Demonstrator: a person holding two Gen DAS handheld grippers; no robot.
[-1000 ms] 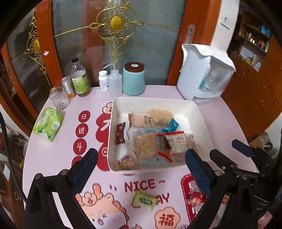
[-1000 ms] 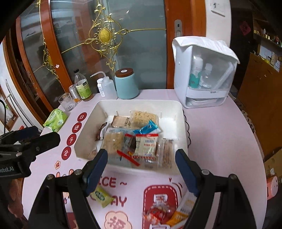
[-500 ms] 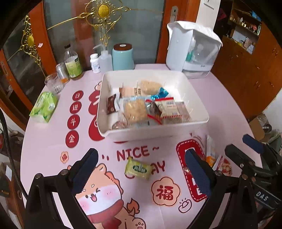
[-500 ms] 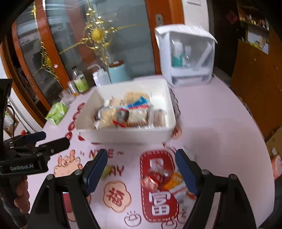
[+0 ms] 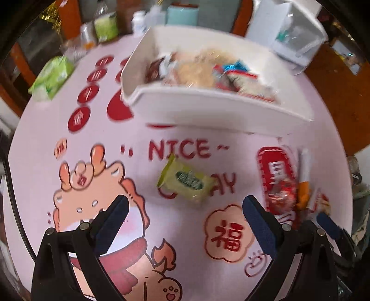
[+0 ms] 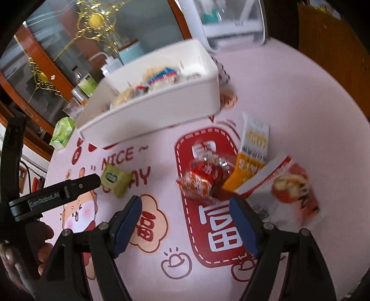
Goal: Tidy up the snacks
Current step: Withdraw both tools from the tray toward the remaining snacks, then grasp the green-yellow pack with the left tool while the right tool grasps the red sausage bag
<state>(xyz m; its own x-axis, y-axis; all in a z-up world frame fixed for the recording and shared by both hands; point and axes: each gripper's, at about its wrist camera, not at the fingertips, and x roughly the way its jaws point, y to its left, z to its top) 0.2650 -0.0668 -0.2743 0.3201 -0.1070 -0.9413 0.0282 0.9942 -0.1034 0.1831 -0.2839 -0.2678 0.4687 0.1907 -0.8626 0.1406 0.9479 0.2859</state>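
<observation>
Pink printed cloth covers the round desk (image 5: pixel 34 143); red "NICE" lettering and a cartoon animal show on it. Left tongs (image 5: pixel 185 222) point steeply down over the desk, jaws wide apart, nothing between the blue pads. A green-yellow snack packet (image 5: pixel 186 180) lies flat on the cloth just ahead of them, on the lettering, touching neither pad. In the right wrist view the same packet (image 6: pixel 115 178) sits just past the tip of the left tongs' black finger.

Right tongs (image 6: pixel 186 209) also point down, jaws spread, nothing gripped. Just ahead of them lie 4 loose snacks in a cluster on the red rectangle print: a red clear-wrapped packet (image 6: pixel 203 178), an orange and white sachet (image 6: pixel 251 150) beside it, a red-edged white packet (image 6: pixel 263 178) and a blurred pouch with a red and yellow picture (image 6: pixel 293 187) at the far right. Contact between the pads and the red packet: none visible.

White tray (image 5: pixel 208 108) stands farther back on the desk, already holding several wrapped snacks (image 5: pixel 196 69). Green tissue pack (image 5: pixel 53 78) lies near the desk's left edge, well apart from the tray. Bottles and a teal canister (image 5: pixel 182 14) stand behind the tray, blurred. A hand (image 6: pixel 30 250) grips the left tool's handle.
</observation>
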